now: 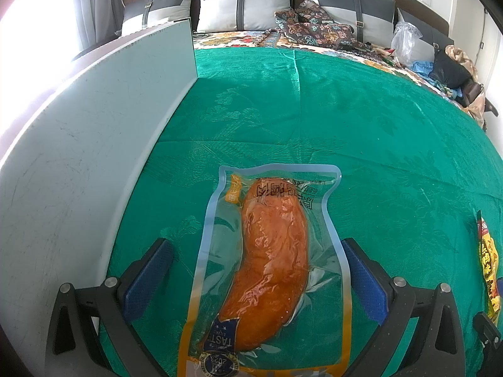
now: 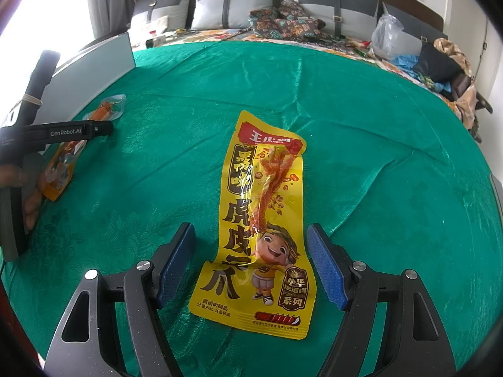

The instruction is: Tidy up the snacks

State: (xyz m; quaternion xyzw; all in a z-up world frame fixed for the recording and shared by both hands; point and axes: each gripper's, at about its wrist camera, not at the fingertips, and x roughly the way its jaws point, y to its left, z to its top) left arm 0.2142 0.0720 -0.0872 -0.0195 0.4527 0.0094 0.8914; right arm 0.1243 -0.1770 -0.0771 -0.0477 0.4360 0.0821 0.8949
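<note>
Left wrist view: the left tool hangs over a green cloth on the bed, its blue pads spread wide apart and touching nothing. Between them lies a clear vacuum pouch with an orange-brown, glossy, curved piece of meat inside, a yellow border and a dark blue seal at its near end. The pouch lies flat, lengthwise along the tool's line, with a gap to each pad. Just left of the pouch stands a pale grey board, upright on its edge, closing that side. Beyond the pouch and to its right the cloth is open as far as the pillows. At the far right of the pouch, by the frame's edge, shows a strip of a yellow packet.

Right wrist view: the right tool also has its pads wide apart, clamped on nothing. The yellow packet lies flat between them, printed with large dark characters, a cartoon child and a red band at its far end, clear of both pads. Left of the packet, well apart, are the left tool, a person's hand holding it, and the vacuum pouch under it. Right of and beyond the packet the cloth is bare.
</note>
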